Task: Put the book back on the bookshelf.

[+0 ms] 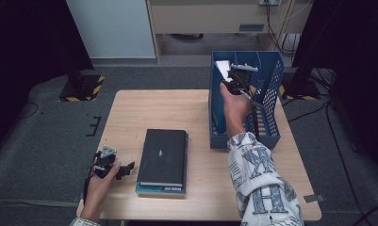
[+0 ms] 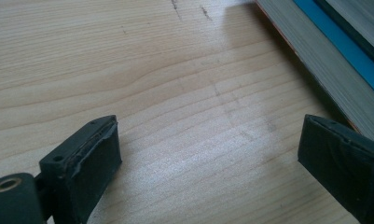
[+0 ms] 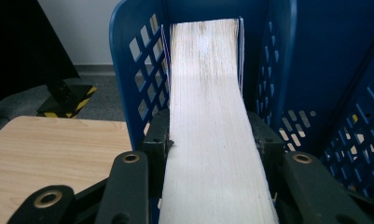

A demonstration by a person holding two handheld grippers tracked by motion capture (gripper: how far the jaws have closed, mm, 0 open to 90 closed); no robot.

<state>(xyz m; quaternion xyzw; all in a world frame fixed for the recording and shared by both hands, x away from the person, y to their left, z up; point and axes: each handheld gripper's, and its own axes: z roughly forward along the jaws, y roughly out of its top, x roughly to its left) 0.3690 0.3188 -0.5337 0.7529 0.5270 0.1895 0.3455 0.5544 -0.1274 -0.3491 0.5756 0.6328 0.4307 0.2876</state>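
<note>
My right gripper (image 1: 234, 79) is shut on a book (image 3: 208, 121) that stands upright in the left slot of the blue file rack (image 1: 267, 89); its white page edge (image 1: 221, 67) faces me, and both jaws press on its covers. On the table lie two stacked books (image 1: 163, 157), a black one on top of a teal one. My left gripper (image 1: 123, 170) rests near the table's left front edge, just left of that stack, with its jaws open and bare wood (image 2: 198, 121) between them. The stack's page edges (image 2: 324, 60) run along the upper right of the left gripper view.
The wooden table (image 1: 168, 108) has free room behind the stack. Black equipment stands with yellow-black striped bases (image 1: 83, 89) sit on the floor at the far left and right. Cables (image 1: 337, 141) trail across the carpet on the right.
</note>
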